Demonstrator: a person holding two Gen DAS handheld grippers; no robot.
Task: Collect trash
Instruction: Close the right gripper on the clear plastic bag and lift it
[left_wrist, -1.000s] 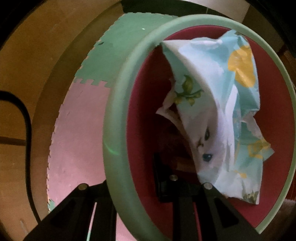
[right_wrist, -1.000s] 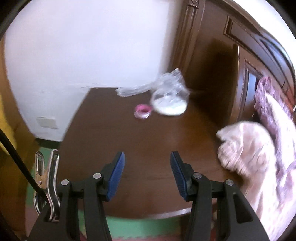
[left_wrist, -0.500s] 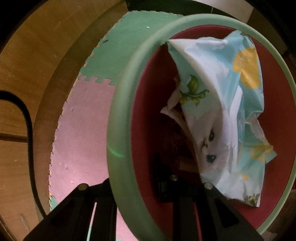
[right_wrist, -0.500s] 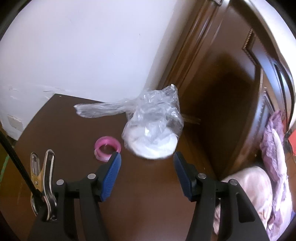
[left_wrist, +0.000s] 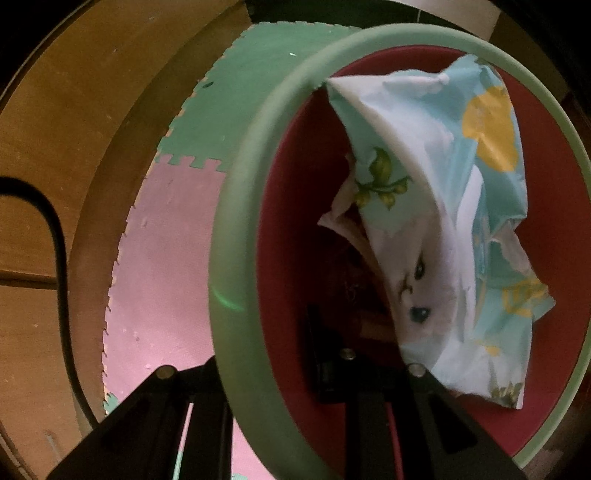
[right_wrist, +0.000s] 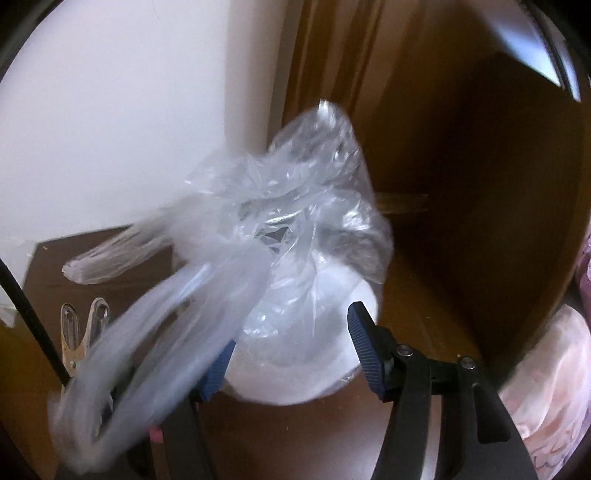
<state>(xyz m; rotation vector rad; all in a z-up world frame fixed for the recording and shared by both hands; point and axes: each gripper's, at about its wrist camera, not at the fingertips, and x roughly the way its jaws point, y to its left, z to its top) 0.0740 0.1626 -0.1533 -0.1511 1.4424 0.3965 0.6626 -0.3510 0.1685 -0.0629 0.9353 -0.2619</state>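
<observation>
Left gripper (left_wrist: 280, 373) pinched tight on green rim of bin (left_wrist: 236, 221), one finger outside, one inside. Printed wrapper (left_wrist: 443, 206) inside bin toward 2 o'clock, seen by left wrist only. Right gripper (right_wrist: 291, 354) spread wide, astride clear plastic bag (right_wrist: 295, 229) over white bowl (right_wrist: 314, 362) on dark table (right_wrist: 295, 435), pads not pressing. Bag blurred; metal clip (right_wrist: 79, 332) at 9 o'clock, right wrist only.

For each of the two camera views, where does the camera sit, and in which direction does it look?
Left wrist: sits on the left gripper, looking steeply down into the bin it grips by the rim, printed wrapper inside, foam mats below.
Right wrist: sits on the right gripper, looking forward and down at the clear bag around a white bowl on the dark table; jaws open.
Shared: nothing visible.
</observation>
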